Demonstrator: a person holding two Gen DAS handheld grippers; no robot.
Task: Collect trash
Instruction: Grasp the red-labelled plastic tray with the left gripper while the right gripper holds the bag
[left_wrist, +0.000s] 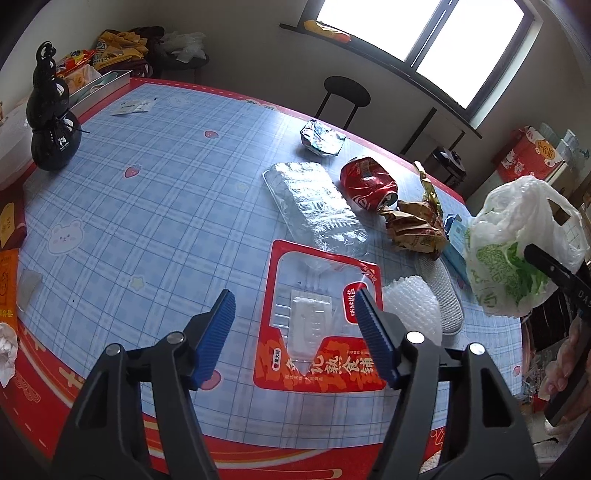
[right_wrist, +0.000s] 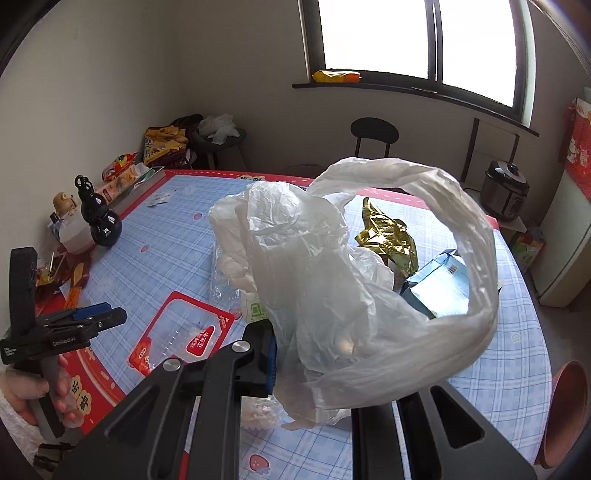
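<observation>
- Left wrist view: Clear, thin plastic makes up the red-bordered packet (left_wrist: 317, 317), which lies flat on the table (left_wrist: 147, 206) directly ahead of the left tool (left_wrist: 295, 332). That tool's blue pads stand apart with nothing between them. The packet looks light, limp and slippery; a pinch at its stiffer printed red edge should hold better than the film window.
- Beyond the packet lie a flattened clear bottle (left_wrist: 314, 203) and a crushed red can (left_wrist: 369, 182), both probably light; the can's dented wall offers an edge to pinch.
- Right wrist view: The right tool (right_wrist: 271, 354) is clamped shut on a white plastic bag (right_wrist: 332, 280), raised above the table to the right of the packet. The film is soft and floppy, so the bag's mouth will likely need holding open.
</observation>
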